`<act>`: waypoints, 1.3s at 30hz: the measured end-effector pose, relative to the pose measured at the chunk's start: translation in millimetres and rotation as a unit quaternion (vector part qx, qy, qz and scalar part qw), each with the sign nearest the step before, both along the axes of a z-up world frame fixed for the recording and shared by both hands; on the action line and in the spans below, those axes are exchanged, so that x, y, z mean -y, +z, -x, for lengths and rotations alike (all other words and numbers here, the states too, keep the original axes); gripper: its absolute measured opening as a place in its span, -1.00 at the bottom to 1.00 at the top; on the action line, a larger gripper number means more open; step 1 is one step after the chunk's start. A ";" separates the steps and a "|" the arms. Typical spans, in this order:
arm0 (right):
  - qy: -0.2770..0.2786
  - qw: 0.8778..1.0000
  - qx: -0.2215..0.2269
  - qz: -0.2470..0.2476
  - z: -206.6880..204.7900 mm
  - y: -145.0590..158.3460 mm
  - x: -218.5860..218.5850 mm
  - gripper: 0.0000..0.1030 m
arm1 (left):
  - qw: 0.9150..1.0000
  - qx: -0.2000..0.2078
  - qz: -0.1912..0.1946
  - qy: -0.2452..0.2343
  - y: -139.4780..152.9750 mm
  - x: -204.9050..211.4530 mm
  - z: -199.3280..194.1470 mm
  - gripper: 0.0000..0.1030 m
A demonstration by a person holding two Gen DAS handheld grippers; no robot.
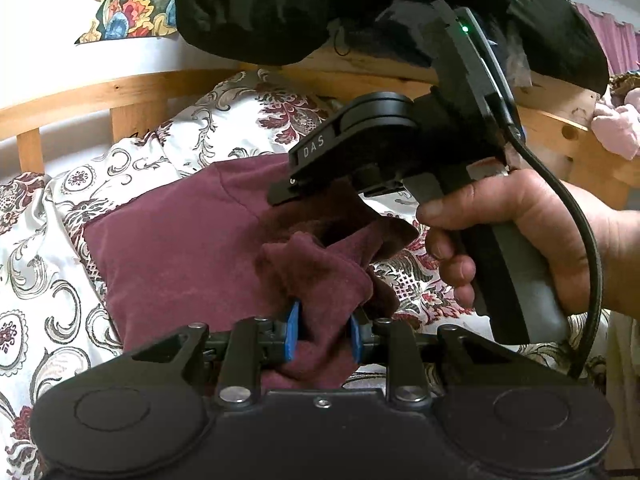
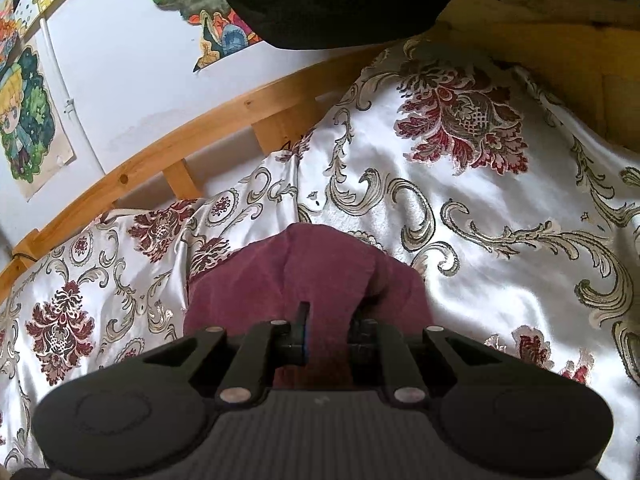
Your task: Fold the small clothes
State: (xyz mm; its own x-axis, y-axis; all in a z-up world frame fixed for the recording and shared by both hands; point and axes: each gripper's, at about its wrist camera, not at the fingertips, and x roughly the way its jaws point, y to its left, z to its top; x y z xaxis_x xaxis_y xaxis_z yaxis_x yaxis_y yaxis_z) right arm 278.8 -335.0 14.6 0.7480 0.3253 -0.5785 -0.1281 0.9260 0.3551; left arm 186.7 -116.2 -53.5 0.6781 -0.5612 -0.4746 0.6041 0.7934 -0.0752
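Note:
A small maroon garment [image 1: 168, 248] lies on a bed with a white, floral-patterned cover [image 1: 52, 272]. My left gripper [image 1: 325, 334] is shut on a bunched corner of the garment, with cloth between its blue pads. My right gripper [image 2: 326, 330] is shut on another edge of the same garment [image 2: 312, 268], lifted slightly. In the left wrist view the right gripper's body [image 1: 380, 148] hovers just beyond my left fingers, held by a hand [image 1: 516, 236].
A wooden bed rail [image 2: 224, 120] runs behind the bed against a white wall with colourful posters [image 2: 28, 120]. A black cloth [image 1: 280, 4] hangs overhead. A wooden frame with pink cloth [image 1: 616, 124] stands at the right.

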 end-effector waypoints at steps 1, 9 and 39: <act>-0.002 1.000 -0.002 -0.001 -0.4 -0.7 0.8 -0.71 | 1.000 0.000 -0.001 -0.001 -0.3 -0.1 0.4 -0.46; -0.011 1.000 -0.017 -0.008 -3.3 -5.2 5.8 -0.70 | 1.000 -0.013 0.000 -0.009 -2.9 -0.6 -1.3 -0.41; -0.058 0.996 -0.061 -0.034 14.0 -3.3 39.1 0.90 | 0.985 -0.080 0.147 0.051 25.4 -58.4 7.4 0.98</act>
State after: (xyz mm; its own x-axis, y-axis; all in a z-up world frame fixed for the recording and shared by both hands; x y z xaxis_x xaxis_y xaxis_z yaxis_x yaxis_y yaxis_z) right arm 264.8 -374.1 11.3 0.7090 0.2825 -0.6462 0.0264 0.9050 0.4246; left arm 179.3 -57.8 -28.1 0.6679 -0.6239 -0.4058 0.4850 0.7784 -0.3986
